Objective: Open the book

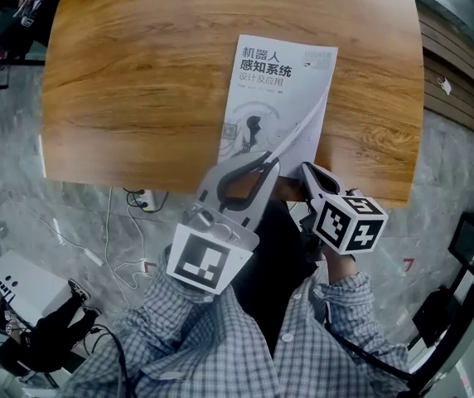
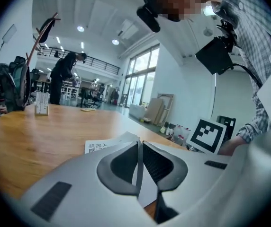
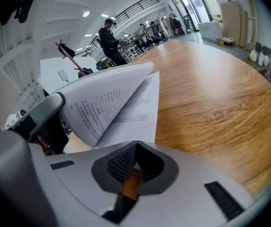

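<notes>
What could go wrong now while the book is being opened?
1. The left gripper pinches only the thin cover near its corner; a harder pull may crease or tear it, or it may slip out.
2. The book lies at the table's near edge, and whether the shut right gripper pins it is unclear; the lift could drag it off.

— What surrounds the long, warm-brown wooden table (image 1: 137,98)?

— A pale grey marbled floor (image 1: 21,164) lies under it, with a white power strip (image 1: 143,197) just off its near edge. Past its far end, tall glazed windows (image 2: 140,82) let in daylight. Round ceiling lamps (image 2: 80,28) glow overhead, and a dark-railed balcony (image 2: 100,60) runs behind.

— Anything by the walls?

— Flat brown cardboard sheets (image 2: 157,109) lean beside the windows.
</notes>
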`<state>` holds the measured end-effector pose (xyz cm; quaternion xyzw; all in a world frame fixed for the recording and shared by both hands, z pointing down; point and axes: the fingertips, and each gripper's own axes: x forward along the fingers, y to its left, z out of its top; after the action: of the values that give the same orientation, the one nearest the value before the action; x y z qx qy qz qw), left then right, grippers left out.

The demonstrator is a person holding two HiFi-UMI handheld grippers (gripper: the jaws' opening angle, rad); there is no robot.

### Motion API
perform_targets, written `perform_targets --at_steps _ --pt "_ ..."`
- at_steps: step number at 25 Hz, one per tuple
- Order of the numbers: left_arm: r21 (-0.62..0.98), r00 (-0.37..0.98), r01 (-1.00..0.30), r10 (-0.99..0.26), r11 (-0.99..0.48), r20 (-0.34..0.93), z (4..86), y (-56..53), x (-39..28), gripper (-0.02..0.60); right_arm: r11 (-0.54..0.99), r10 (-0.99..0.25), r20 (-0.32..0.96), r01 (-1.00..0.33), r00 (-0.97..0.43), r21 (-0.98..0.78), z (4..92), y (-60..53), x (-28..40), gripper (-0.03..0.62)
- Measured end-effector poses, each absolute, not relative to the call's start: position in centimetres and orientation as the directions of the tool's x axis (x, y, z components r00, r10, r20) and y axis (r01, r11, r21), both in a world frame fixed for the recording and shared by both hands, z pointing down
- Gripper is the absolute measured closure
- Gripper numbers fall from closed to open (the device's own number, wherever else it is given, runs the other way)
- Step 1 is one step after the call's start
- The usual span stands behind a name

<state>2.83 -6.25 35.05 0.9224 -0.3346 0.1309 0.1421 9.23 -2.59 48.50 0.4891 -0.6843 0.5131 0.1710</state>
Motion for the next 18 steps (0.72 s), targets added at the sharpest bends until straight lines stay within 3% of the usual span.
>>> perform_targets --at_steps 18 --pt "0.322 0.531 -0.838 -0.795 -0.441 0.293 35.3 -9.8 -8.2 0.541 -0.018 -0.464 0.771 -0.866 -0.436 -0.5 48.7 -2.5 9.2 0.574"
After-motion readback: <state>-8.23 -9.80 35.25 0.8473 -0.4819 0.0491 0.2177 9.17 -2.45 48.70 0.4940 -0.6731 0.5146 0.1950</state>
